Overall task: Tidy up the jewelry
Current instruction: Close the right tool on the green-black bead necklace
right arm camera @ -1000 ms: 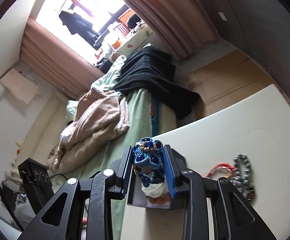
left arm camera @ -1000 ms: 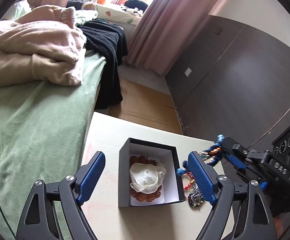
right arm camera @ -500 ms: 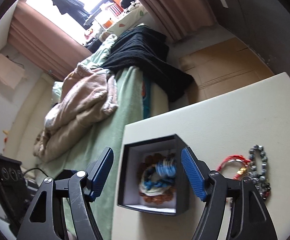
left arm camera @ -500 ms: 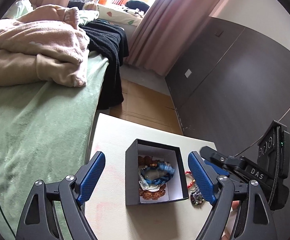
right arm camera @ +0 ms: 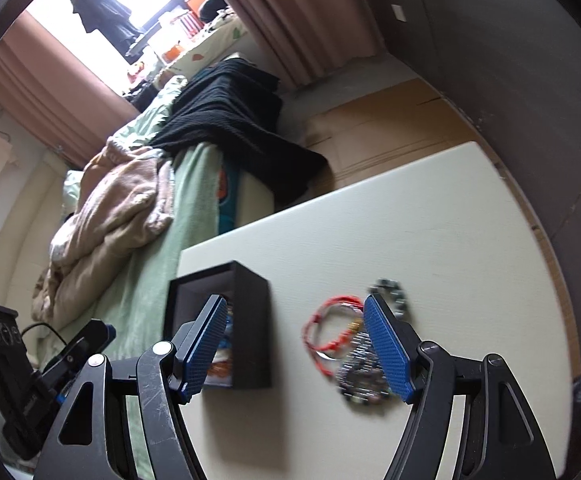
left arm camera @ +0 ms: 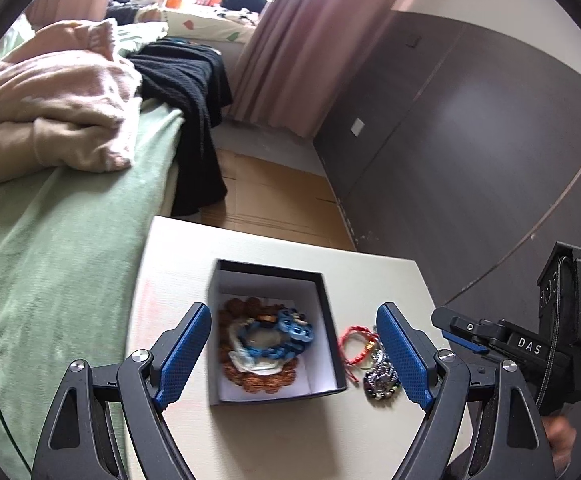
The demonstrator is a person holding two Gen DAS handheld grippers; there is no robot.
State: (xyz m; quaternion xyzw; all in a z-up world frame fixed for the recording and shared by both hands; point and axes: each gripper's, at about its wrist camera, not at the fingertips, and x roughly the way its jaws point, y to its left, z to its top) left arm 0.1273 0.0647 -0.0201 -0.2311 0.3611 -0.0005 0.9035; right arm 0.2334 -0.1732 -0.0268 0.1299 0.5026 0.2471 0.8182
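Note:
A black jewelry box [left arm camera: 332, 316] with a white inside stands on the cream table [left arm camera: 282, 440]. In it lie a brown bead bracelet [left arm camera: 264, 380], a pale bracelet and a blue knotted bracelet [left arm camera: 290, 326] on top. My left gripper [left arm camera: 290, 354] is open above the box's near side. To the right of the box lie a red cord bracelet [right arm camera: 322, 332], a dark bead bracelet [right arm camera: 390, 292] and a multicolour bead bracelet [right arm camera: 360, 386]. My right gripper [right arm camera: 296, 350] is open and empty above the table, between the box [right arm camera: 250, 320] and the loose bracelets.
A bed with a green cover [left arm camera: 50, 248], a pink blanket [left arm camera: 50, 104] and black clothing [left arm camera: 194, 92] runs along the table's left edge. A dark wardrobe wall [left arm camera: 470, 140] stands to the right. Cardboard [left arm camera: 274, 196] covers the floor beyond the table.
One second ago my right gripper was shut on the blue knotted bracelet over the box. It opened and dropped the bracelet in the box, then moved right toward the loose bracelets.

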